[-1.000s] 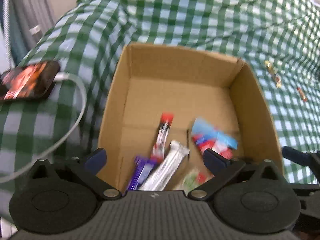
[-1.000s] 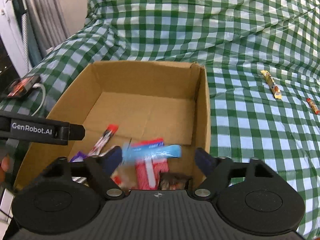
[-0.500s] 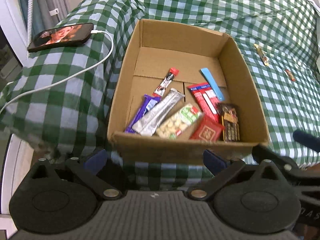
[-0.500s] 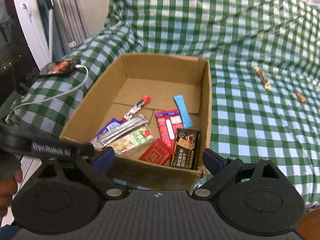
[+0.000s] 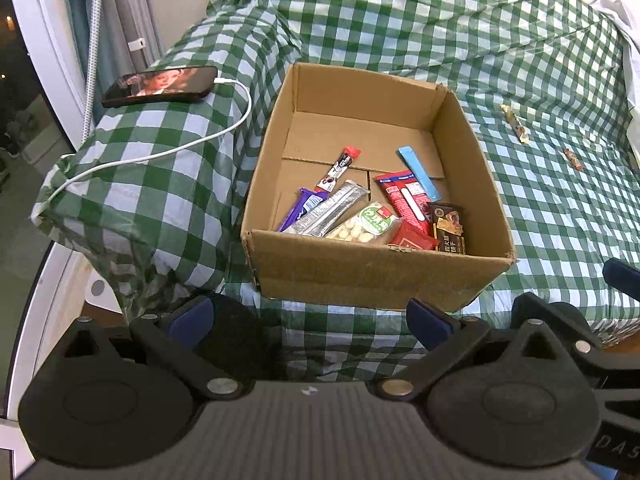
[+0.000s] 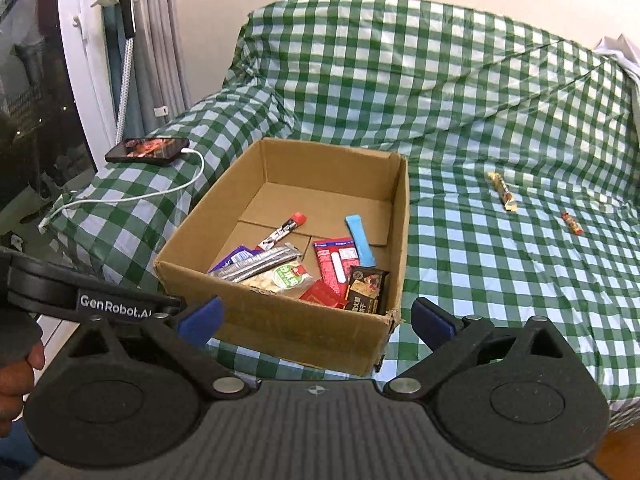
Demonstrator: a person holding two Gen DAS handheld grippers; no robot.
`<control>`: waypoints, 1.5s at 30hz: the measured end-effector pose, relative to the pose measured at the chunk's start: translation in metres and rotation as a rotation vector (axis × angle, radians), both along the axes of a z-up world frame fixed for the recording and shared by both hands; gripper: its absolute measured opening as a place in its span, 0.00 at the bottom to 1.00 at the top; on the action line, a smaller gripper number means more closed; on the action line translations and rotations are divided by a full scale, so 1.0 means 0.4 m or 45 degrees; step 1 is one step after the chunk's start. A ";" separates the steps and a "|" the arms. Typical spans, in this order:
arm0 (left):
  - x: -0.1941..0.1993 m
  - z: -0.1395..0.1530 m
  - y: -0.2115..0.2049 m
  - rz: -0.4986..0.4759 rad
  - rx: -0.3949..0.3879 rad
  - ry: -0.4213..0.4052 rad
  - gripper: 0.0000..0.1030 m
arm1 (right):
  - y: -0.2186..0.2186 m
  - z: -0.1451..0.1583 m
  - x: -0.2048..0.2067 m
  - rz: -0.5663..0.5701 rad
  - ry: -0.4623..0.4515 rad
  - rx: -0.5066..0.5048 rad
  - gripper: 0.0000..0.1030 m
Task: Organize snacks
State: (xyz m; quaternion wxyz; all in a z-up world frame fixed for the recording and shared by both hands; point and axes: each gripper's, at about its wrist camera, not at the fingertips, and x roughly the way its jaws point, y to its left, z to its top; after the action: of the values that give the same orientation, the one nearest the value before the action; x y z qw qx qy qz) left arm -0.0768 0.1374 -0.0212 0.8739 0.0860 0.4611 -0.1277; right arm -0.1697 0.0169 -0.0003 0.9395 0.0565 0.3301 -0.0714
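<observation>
cardboard box (image 5: pixel 376 280) is sitting on a bed covered by a green checked cloth (image 5: pixel 440 32), near its front edge. inside, snacks are lying flat on the box floor, crowded toward the near wall: a purple bar (image 5: pixel 301 210), a silver bar (image 5: pixel 332 208) overlapping it, a red-tipped stick (image 5: pixel 340 166) behind them, a green-label pack (image 5: pixel 366 226), a red pouch (image 5: pixel 412 236), a red-and-white pack (image 5: pixel 404 198), a blue stick (image 5: pixel 418 172) resting on its far end, and a dark bar (image 5: pixel 450 228) just beside the right wall. the far half of the box floor is showing bare.

two more snacks are lying on the cloth, well apart from the box on its right: a gold bar (image 6: pixel 502 192) and a small red candy (image 6: pixel 572 224) farther right.

left gripper (image 5: pixel 306 316) is hanging in front of the box, jaws apart, nothing between them. right gripper (image 6: pixel 316 316) is hanging in front of the near wall, jaws opening and nearly full wide, nothing between them.

a phone (image 5: pixel 160 86) is lying on the cloth left of the box, a white cable (image 5: pixel 168 150) plugged into it.
</observation>
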 end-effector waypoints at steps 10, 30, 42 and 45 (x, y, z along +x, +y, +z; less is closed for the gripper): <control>-0.050 0.026 0.005 -0.018 -0.003 -0.041 1.00 | 0.009 0.015 -0.063 -0.009 -0.053 -0.012 0.98; -0.055 0.028 -0.005 -0.028 0.029 -0.036 1.00 | 0.005 0.015 -0.083 -0.014 -0.050 0.013 0.99; -0.038 -0.004 -0.040 -0.053 0.096 0.005 1.00 | -0.031 -0.023 -0.059 -0.031 -0.006 0.083 0.99; -0.032 -0.013 -0.049 -0.058 0.115 0.016 1.00 | -0.041 -0.034 -0.050 -0.034 0.007 0.104 0.99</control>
State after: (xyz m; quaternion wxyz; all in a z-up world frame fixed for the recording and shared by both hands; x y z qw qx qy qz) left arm -0.0897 0.1179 -0.0265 0.8630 0.1349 0.4698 -0.1274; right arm -0.1899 0.0006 -0.0140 0.9345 0.0990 0.3345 -0.0706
